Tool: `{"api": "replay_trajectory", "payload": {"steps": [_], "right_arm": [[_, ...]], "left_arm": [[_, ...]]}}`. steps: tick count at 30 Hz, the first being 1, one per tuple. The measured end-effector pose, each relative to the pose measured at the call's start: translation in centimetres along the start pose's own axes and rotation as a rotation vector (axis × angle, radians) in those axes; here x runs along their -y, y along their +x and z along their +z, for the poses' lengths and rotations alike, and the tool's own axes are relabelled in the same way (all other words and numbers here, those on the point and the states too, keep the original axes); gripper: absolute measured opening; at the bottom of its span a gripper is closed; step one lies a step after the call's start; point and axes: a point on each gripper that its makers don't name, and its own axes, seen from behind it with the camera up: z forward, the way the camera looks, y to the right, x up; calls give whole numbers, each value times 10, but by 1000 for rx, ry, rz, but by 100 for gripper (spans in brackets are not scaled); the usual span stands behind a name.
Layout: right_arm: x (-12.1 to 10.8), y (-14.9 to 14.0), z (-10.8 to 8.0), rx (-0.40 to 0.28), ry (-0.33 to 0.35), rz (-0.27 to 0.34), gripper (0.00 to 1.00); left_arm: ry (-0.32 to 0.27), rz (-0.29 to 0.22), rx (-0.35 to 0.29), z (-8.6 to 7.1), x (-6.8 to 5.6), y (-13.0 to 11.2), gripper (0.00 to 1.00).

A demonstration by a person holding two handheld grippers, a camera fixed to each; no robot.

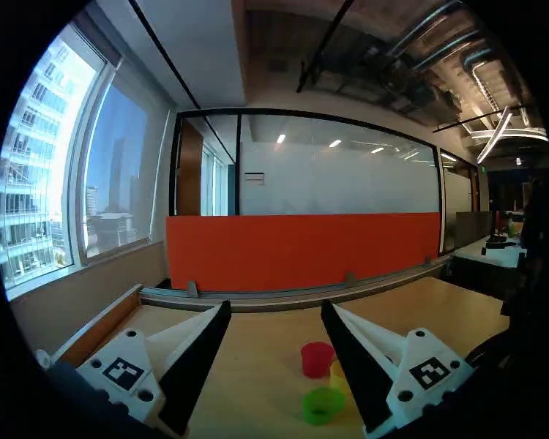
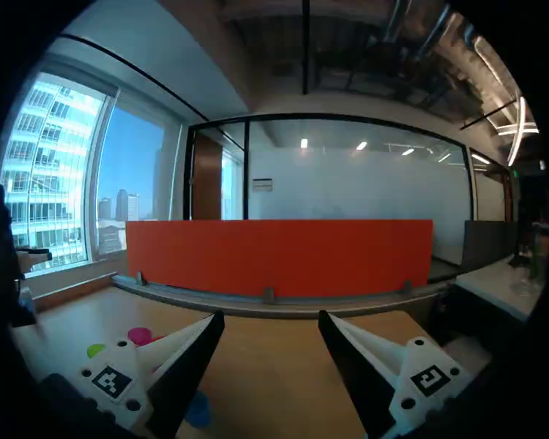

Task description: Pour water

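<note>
Left gripper (image 1: 274, 307) and right gripper (image 2: 269, 316) both spread, empty; red cup (image 1: 318, 358) and green cup (image 1: 323, 404) sit well short of orange divider (image 1: 304, 252), so best lower, centre one cup, then close.

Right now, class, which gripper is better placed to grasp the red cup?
Left. The red cup lies ahead between the open fingers of the left gripper; for the right gripper, cups sit off beside one finger.

Red cup (image 1: 318, 358), yellow cup (image 1: 338, 377) and green cup (image 1: 323, 404) stand clustered close together.
</note>
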Motion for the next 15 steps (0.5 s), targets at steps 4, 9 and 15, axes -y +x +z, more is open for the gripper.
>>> {"api": "replay_trajectory", "payload": {"steps": [4,9,15], "right_arm": [[5,7,3,9,22,10,99],[9,14,5,21,47,17,99],[15,18,7,32,87,21,99]], "left_arm": [[-20,1,8,2,-4,9,91],[-62,-12,22,4,-11,17,91],[-100,-9,35,5,-17,19,91]]}}
